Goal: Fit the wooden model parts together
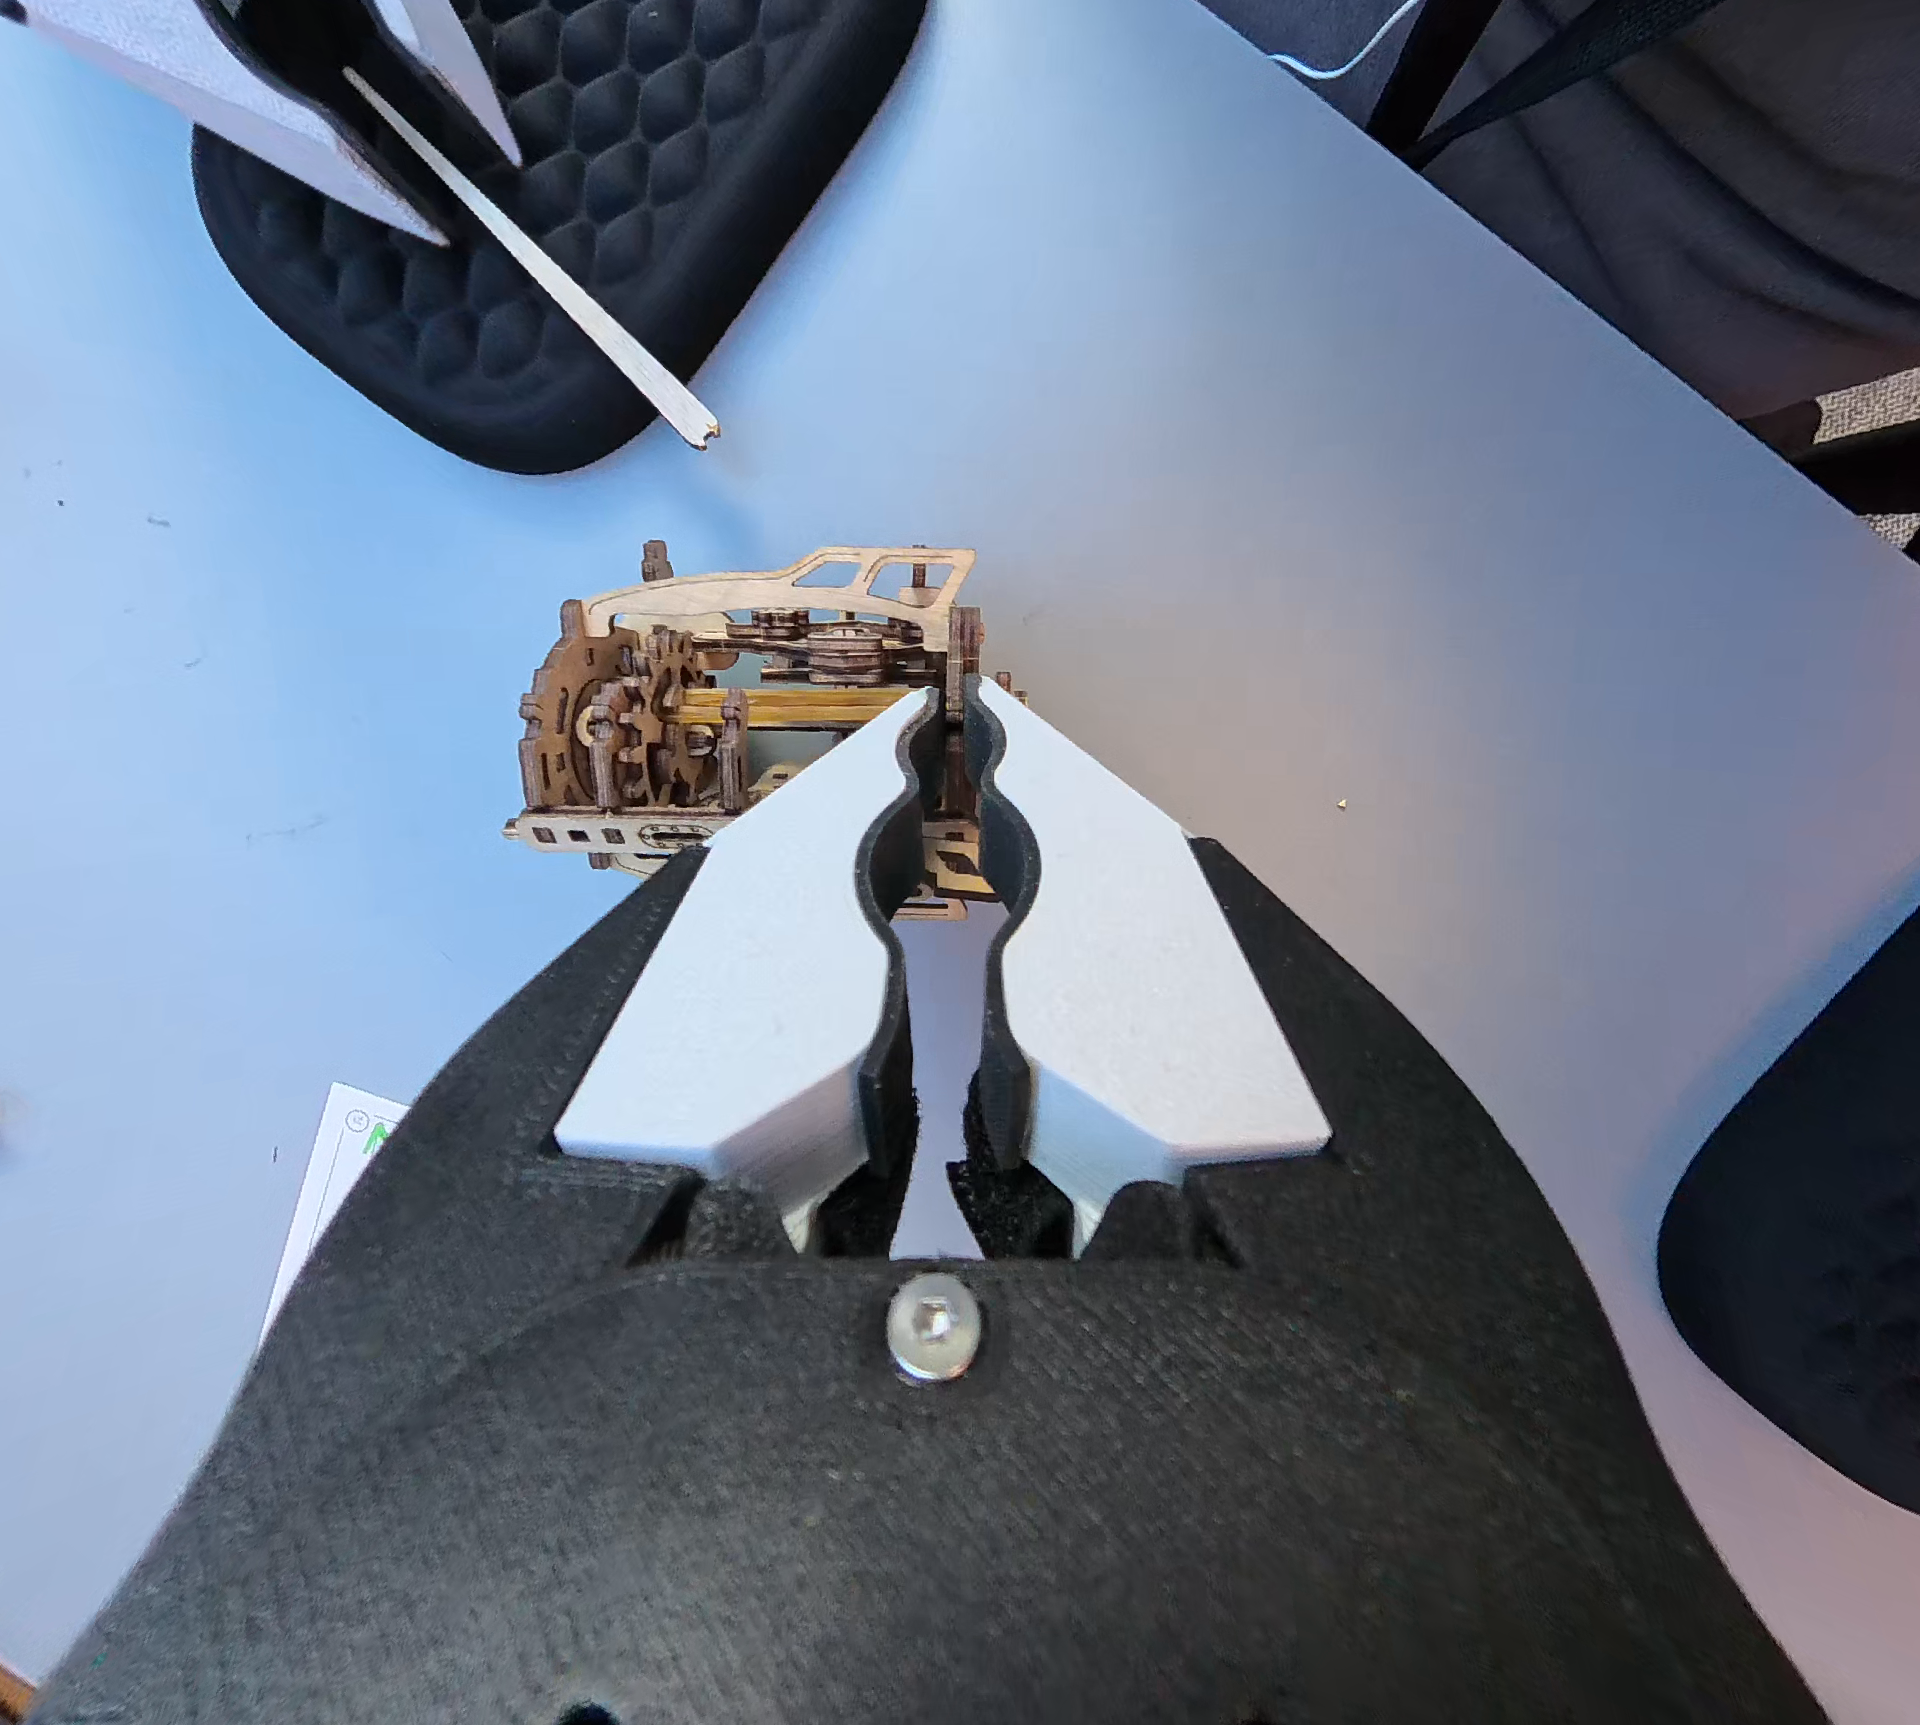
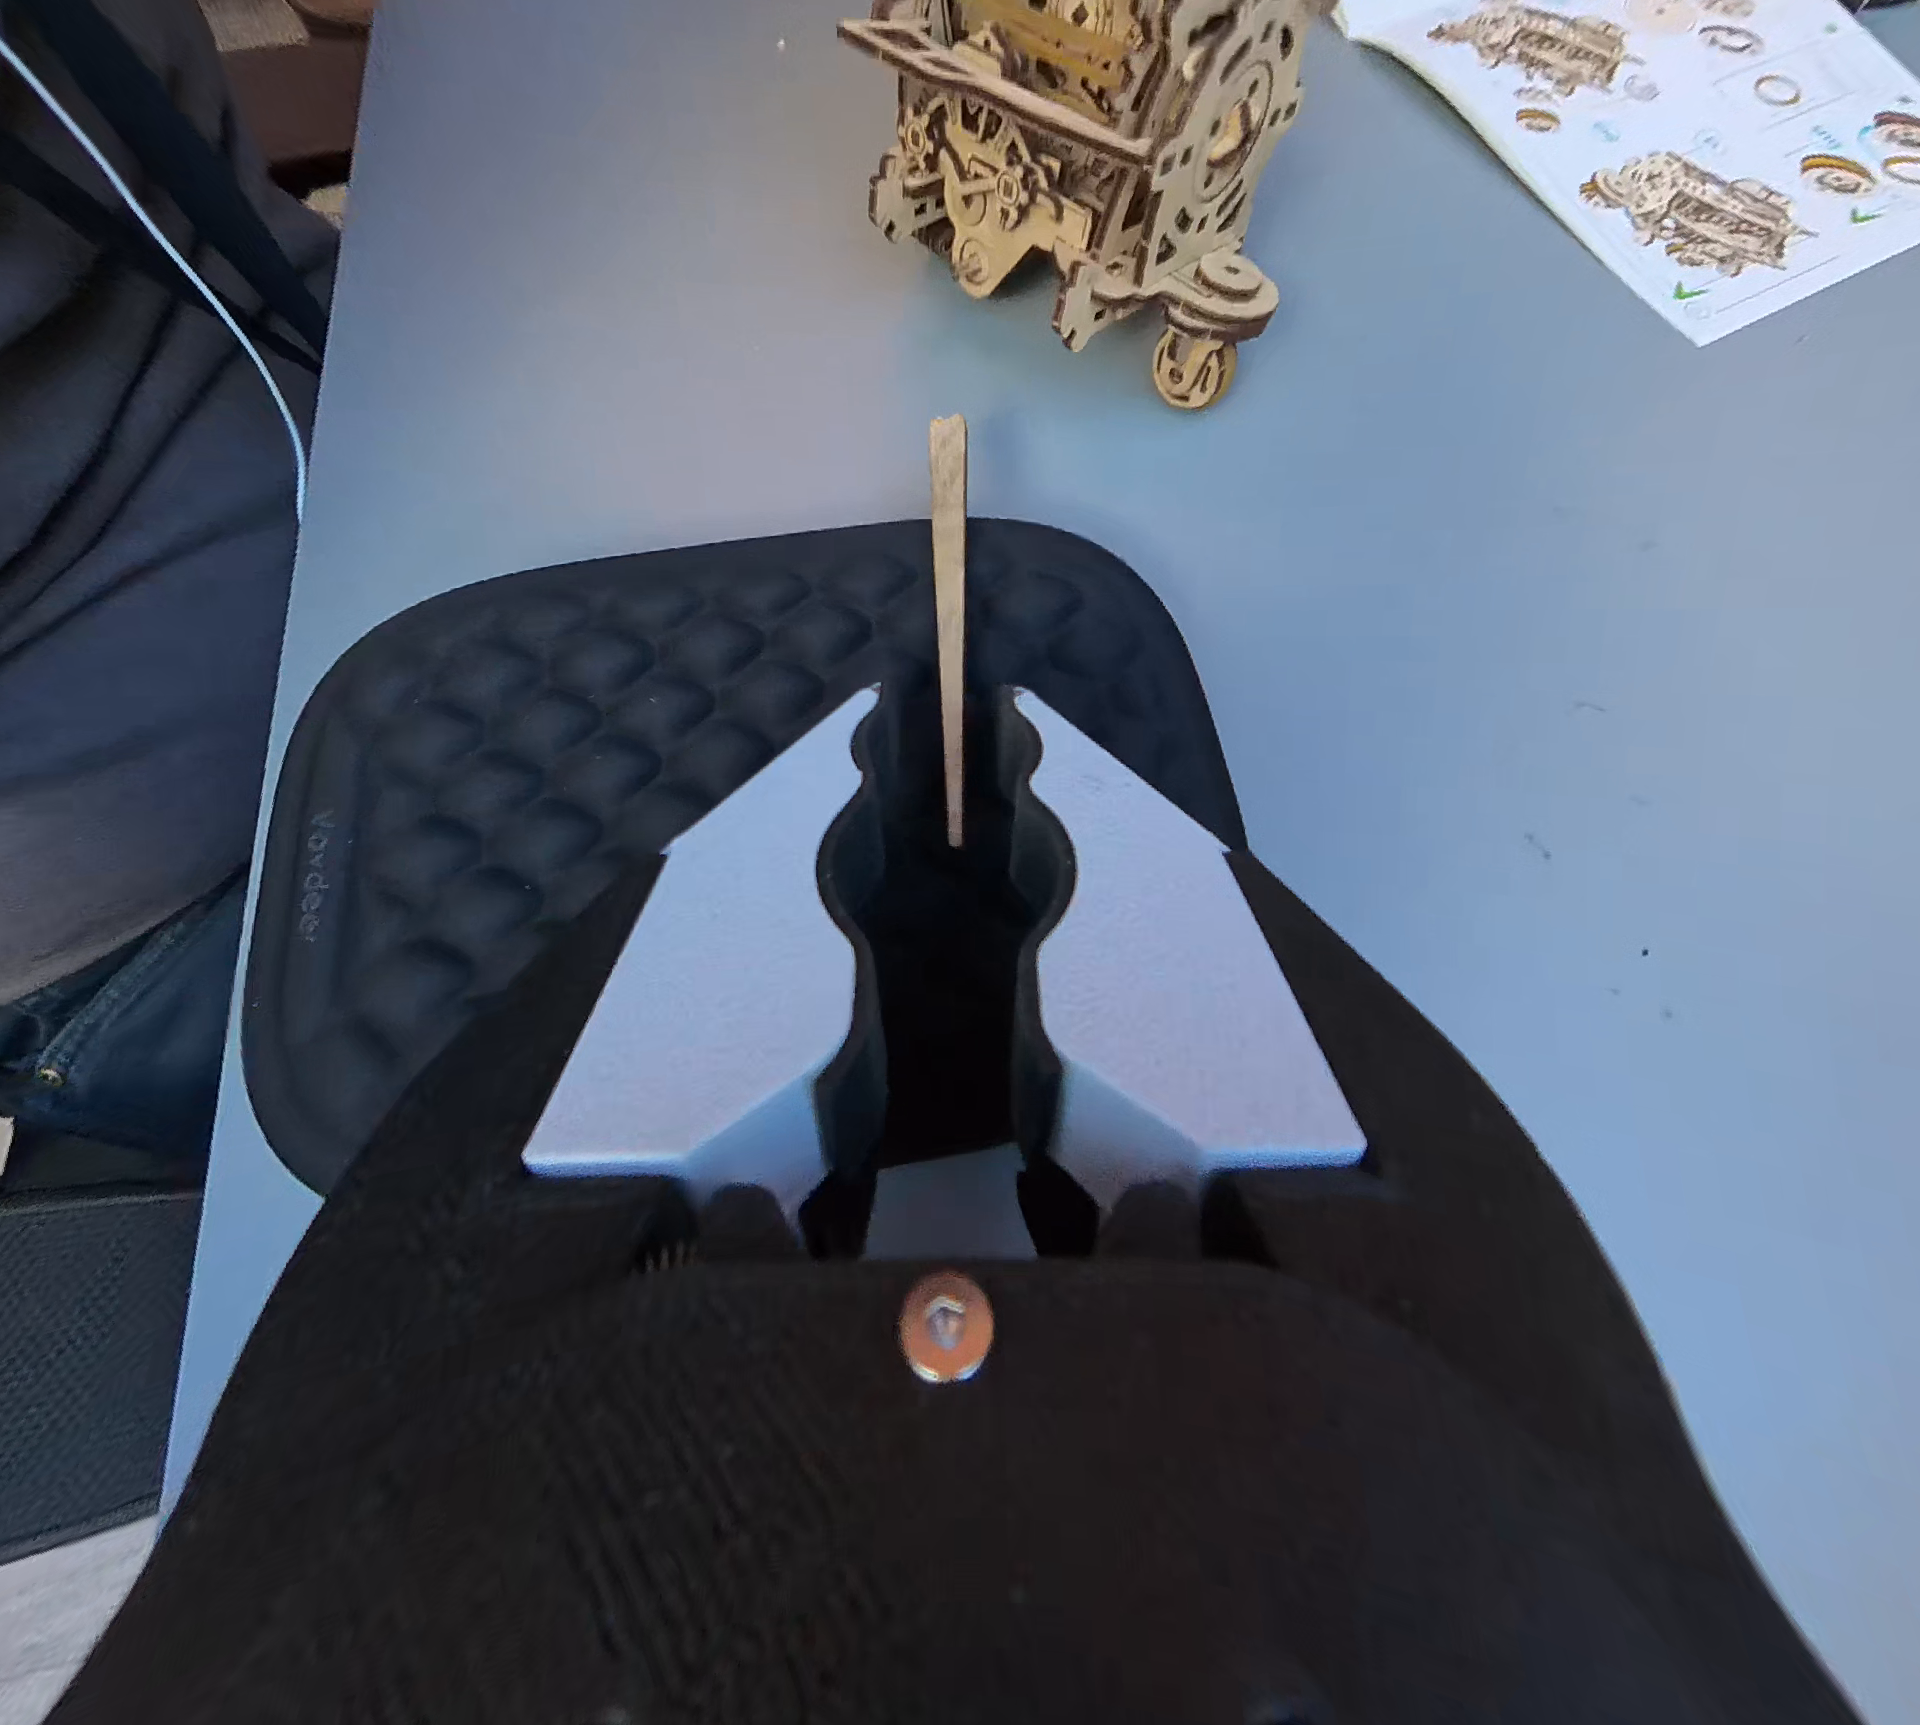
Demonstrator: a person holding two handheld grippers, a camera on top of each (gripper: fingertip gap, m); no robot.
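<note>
Grey table (image 1: 1195,345) w/ black mat (image 1: 644,65); left gripper (image 1: 948,701) clamps wooden model (image 1: 748,709), right gripper (image 2: 948,699) released.

Office desk (image 1: 1143,325), wrist rest (image 1: 644,65), booklet (image 2: 1662,117)

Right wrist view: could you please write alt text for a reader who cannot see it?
A thin pale wooden strip lies between the right gripper's open fingers, over a black dimpled pad on the grey table. Beyond stand a laser-cut wooden gear model and an open instruction booklet.
</note>
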